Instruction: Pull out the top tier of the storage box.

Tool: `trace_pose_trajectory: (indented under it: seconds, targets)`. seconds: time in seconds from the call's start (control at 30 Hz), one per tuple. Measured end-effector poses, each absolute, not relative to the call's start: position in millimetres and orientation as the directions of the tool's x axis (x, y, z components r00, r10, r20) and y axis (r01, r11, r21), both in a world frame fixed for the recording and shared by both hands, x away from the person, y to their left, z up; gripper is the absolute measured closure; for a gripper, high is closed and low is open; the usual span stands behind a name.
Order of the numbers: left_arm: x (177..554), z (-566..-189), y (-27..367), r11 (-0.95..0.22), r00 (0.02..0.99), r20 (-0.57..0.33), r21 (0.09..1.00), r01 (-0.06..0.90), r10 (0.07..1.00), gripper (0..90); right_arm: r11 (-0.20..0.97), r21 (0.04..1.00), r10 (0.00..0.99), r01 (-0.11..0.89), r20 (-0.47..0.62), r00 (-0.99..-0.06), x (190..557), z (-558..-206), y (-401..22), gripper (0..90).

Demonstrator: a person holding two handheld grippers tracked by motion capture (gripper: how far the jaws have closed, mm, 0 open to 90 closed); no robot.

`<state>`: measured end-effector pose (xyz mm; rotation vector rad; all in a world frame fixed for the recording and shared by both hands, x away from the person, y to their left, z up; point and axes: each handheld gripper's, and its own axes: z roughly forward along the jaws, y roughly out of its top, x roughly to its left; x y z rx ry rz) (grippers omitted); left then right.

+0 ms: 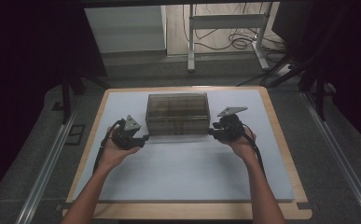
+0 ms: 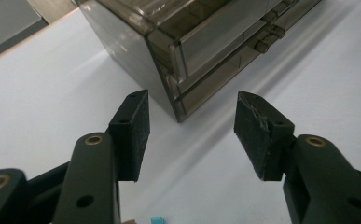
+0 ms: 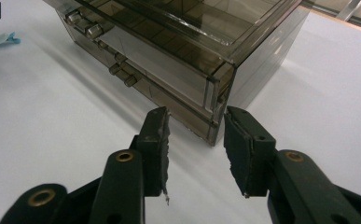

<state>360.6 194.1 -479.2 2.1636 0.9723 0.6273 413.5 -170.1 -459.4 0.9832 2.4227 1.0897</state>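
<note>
**Drawer box flanked at both front corners**

A smoky transparent drawer box (image 1: 177, 113) is seen at the far middle of the white table mat (image 1: 183, 172), its drawers pushed in, knobs facing the person. Inner dividers are glimpsed through the lid; contents cannot be made out. The left gripper (image 2: 190, 130) is held open just before the box's front left corner. The right gripper (image 3: 196, 140) is also open, the front right corner framed between its pads, untouched.
</note>
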Motion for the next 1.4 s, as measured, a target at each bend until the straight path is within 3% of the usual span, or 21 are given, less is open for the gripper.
trace_pose_trajectory:
  seconds: [0.67,1.4]
  targets:
    - [367.3,-476.7,188.4,-0.504,0.598,0.182,0.749,0.429,0.780,51.9,0.462,0.762,0.694,0.453,0.008,-0.720,421.3,-459.8,-167.7,71.7]
    - [369.0,-478.4,183.9,-0.494,0.578,0.198,0.764,0.416,0.792,74.7,0.477,0.764,0.689,0.435,-0.018,-0.725,424.6,-463.3,-166.4,78.1]
